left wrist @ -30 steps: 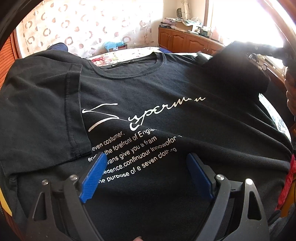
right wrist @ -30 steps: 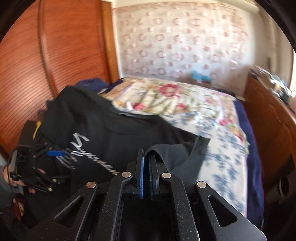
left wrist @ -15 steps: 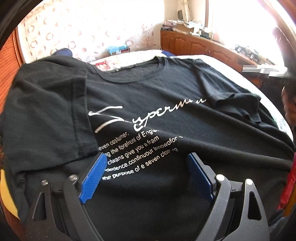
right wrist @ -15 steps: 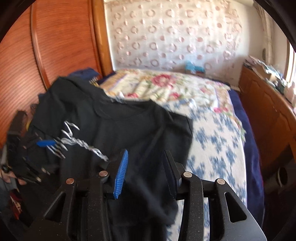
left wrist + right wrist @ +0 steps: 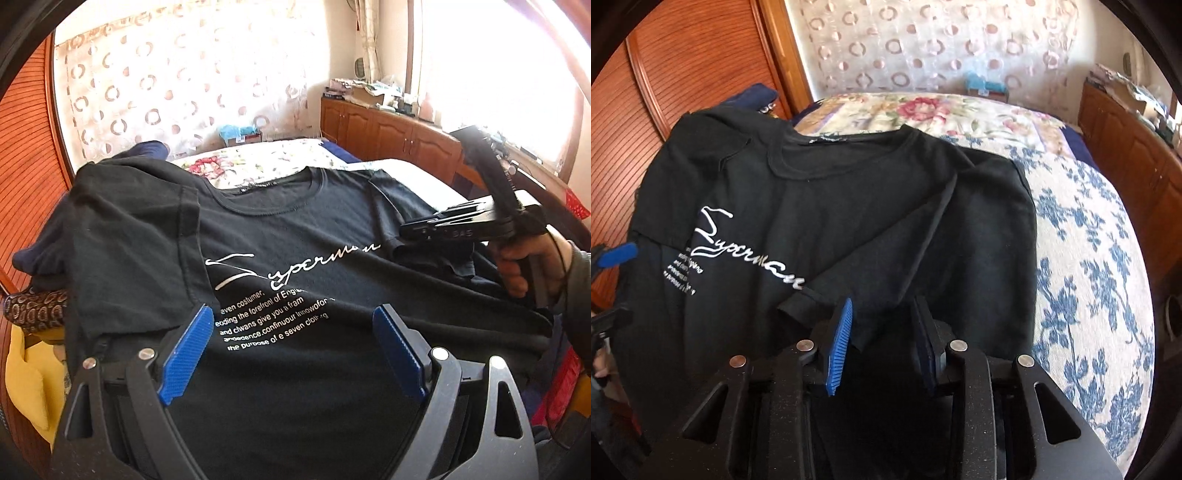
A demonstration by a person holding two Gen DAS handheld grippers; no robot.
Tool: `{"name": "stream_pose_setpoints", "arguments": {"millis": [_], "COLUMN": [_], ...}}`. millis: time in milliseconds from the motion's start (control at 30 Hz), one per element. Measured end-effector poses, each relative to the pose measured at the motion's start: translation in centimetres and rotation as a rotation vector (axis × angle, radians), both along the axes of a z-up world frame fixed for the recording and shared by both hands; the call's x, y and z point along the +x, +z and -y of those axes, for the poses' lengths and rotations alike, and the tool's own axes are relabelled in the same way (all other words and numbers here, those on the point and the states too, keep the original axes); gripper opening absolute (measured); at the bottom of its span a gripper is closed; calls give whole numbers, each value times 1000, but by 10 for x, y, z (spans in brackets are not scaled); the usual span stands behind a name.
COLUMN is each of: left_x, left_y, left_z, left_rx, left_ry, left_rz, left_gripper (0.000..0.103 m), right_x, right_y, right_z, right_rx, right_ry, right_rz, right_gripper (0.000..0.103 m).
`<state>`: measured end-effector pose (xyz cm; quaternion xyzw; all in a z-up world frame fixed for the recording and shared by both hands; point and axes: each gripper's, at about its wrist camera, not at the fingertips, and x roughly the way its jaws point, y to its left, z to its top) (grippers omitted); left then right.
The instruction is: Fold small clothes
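A black T-shirt [image 5: 295, 240] with white script print lies face up on the bed. Its right sleeve [image 5: 886, 258] is folded in over the chest. My left gripper [image 5: 291, 310] hangs open above the shirt's lower front, nothing between its blue pads. My right gripper [image 5: 882, 301] hovers low over the folded sleeve with its jaws closing. The sleeve's hem corner lies between the pads, which do not press on it. In the left wrist view the right gripper [image 5: 461, 221] shows from the side, held by a hand [image 5: 524, 262]. A blue pad of the left gripper [image 5: 617, 256] shows at the right wrist view's left edge.
The bed [image 5: 1089, 240] has a floral blue and white cover. A wooden wardrobe [image 5: 683, 74] stands on the left and a cluttered wooden cabinet [image 5: 388, 133] on the right. A navy garment [image 5: 753, 96], a yellow cloth [image 5: 29, 369] and a brown patterned cloth [image 5: 33, 306] lie beside the shirt.
The right gripper let go of the raised sleeve, which now lies folded on the chest, then sank toward it with jaws narrowing. The left gripper rose a little, still open.
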<state>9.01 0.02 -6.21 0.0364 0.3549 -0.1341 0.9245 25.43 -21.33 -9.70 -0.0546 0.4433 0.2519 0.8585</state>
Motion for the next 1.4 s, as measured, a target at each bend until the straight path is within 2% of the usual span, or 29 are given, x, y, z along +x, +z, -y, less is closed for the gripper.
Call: {"name": "stream_pose_setpoints", "arguments": {"millis": [100, 200, 433, 467, 533, 567, 633, 767, 900, 1033, 1133, 1233, 1400], "left_x": [-4, -7, -10, -11, -11, -11, -11, -13, -16, -21, -22, -23, -27], "left_y": [3, 3, 6, 6, 6, 6, 6, 7, 4, 3, 2, 2, 5], "left_z": [-4, -10, -30, -32, -35, -36, -38, -37, -33, -27, -23, -19, -16], "left_rx": [-4, -10, 0, -2, -3, -1, -3, -11, -30, -50, -51, -51, -51], "left_ry": [3, -5, 41, 46, 52, 55, 60, 60, 55, 49, 40, 36, 27], "left_rz": [10, 11, 10, 8, 8, 9, 12, 16, 18, 19, 16, 14, 18], "left_gripper": [89, 89, 89, 89, 89, 89, 89, 89, 89, 89, 89, 89, 89], "right_x": [5, 12, 41, 43, 44, 42, 37, 20, -8, -44, -69, -82, -92], "right_y": [4, 21, 48, 48, 51, 54, 60, 67, 59, 43, 26, 12, 2], "right_z": [-14, -34, -84, -85, -84, -81, -72, -44, -8, 15, 23, 23, 23], "right_rx": [12, 57, 61, 74, 106, 113, 108, 34, -32, -40, -45, -59, -67], "right_ry": [44, 89, 124, 119, 118, 119, 114, 72, 60, 75, 98, 99, 91], "right_rz": [8, 51, 114, 115, 102, 111, 135, 161, 154, 126, 98, 77, 69], "right_gripper": [2, 1, 3, 5, 21, 33, 36, 36, 36, 35, 34, 26, 26]}}
